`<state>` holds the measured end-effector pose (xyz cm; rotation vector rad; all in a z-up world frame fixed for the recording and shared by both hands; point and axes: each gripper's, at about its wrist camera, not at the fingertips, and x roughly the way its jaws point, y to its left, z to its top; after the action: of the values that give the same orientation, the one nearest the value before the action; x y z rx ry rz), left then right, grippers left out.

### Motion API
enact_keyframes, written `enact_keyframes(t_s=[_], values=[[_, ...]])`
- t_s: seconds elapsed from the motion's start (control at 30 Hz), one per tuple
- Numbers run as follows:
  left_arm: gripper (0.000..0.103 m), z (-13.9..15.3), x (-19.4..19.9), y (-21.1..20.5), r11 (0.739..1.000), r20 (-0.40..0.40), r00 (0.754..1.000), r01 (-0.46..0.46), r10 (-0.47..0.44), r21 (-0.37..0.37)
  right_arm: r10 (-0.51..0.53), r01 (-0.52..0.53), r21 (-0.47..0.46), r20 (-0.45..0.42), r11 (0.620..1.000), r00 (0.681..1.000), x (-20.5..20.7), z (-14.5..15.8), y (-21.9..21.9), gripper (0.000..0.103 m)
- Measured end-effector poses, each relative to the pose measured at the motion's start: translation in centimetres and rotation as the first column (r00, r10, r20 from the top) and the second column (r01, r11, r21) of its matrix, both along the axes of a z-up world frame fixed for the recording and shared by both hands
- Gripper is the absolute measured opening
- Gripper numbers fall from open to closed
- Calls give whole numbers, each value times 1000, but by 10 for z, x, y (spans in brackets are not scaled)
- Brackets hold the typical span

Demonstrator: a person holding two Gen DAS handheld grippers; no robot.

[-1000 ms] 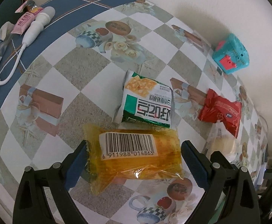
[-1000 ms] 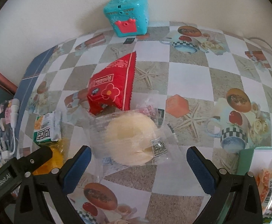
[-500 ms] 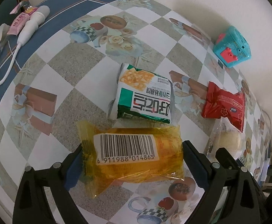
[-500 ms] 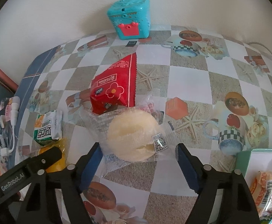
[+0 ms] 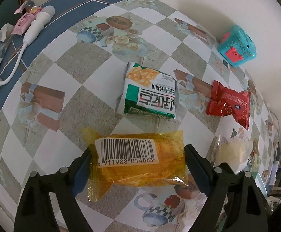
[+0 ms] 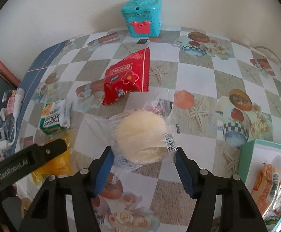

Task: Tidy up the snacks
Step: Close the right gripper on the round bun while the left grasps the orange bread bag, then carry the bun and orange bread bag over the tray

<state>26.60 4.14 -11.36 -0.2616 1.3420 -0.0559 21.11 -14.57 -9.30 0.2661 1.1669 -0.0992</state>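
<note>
My left gripper (image 5: 137, 165) is shut on a yellow snack pack with a barcode label (image 5: 138, 158), its pads pressing both ends. My right gripper (image 6: 143, 166) is shut on a clear-wrapped pale round bun (image 6: 142, 135), which also shows in the left wrist view (image 5: 231, 152). A green and white snack pack (image 5: 151, 92) and a red snack pack (image 5: 229, 102) lie on the checked tablecloth beyond; both show in the right wrist view, the green pack (image 6: 54, 117) at left and the red pack (image 6: 128, 77) ahead. The left gripper's arm (image 6: 24, 164) shows over the yellow pack (image 6: 57, 166).
A green-rimmed box (image 6: 246, 154) holding several wrapped snacks stands at the right. A teal toy chest (image 6: 142, 17) sits against the wall. A white charger and cable (image 5: 32, 31) and pink tube (image 5: 23, 22) lie on the blue cloth at the left.
Both grippers have closed: the left on the yellow pack, the right on the bun wrapper. Both have risen slightly, and the views have pulled back a little.
</note>
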Motion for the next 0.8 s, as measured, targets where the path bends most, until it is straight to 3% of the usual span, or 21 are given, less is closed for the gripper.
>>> enact_keyframes(t_s=[0.4,0.8], values=[[89,23,-31,14,1000,23,1000,0,0,-11,-37,36,68,16,997,999,-43,12,1,63],[89,70,-65,6,999,135,990,48,-50,22,-133,121,147,74,982,988,-108,52,-16,63]])
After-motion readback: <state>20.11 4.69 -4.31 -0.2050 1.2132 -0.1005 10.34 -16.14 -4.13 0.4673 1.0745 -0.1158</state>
